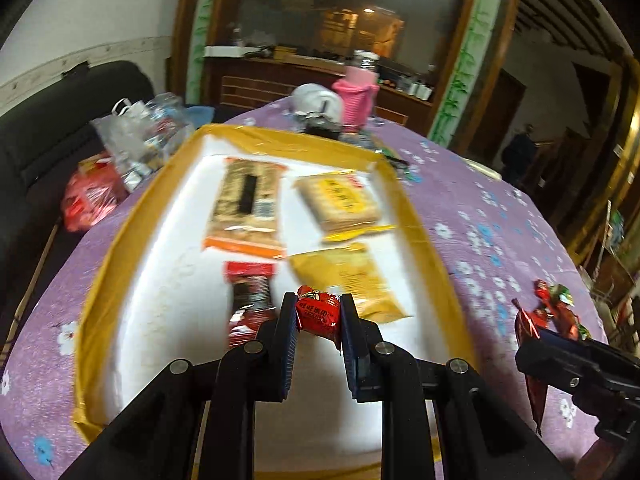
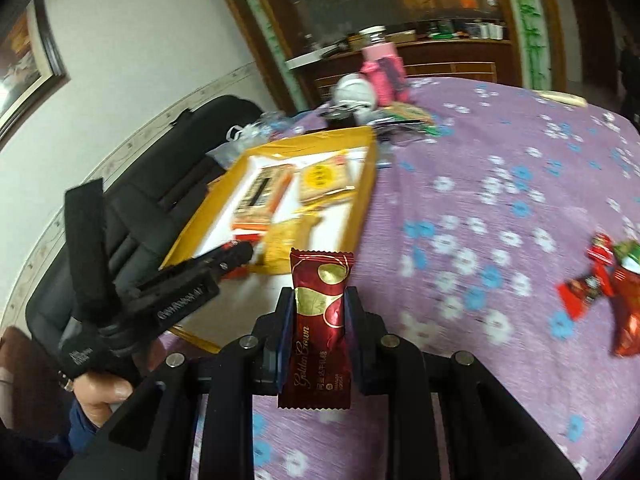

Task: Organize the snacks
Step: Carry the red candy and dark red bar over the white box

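Note:
My left gripper (image 1: 319,312) is shut on a small red snack packet (image 1: 319,313) and holds it over the near part of the yellow-rimmed white tray (image 1: 120,248). The tray holds a long seaweed-cracker pack (image 1: 248,200), a yellow biscuit pack (image 1: 340,200), a yellow pouch (image 1: 352,280) and a dark red bar (image 1: 250,304). My right gripper (image 2: 320,300) is shut on a dark red Golden Crown packet (image 2: 318,320), held upright above the purple cloth, right of the tray (image 2: 366,184). The left gripper also shows in the right wrist view (image 2: 236,256).
Loose red and green snack packets (image 2: 608,280) lie on the purple flowered tablecloth (image 2: 500,168) at the right. A pink container (image 1: 356,96), a white object (image 1: 316,100) and plastic bags (image 1: 136,136) sit beyond the tray. A black sofa (image 2: 168,152) is at the left.

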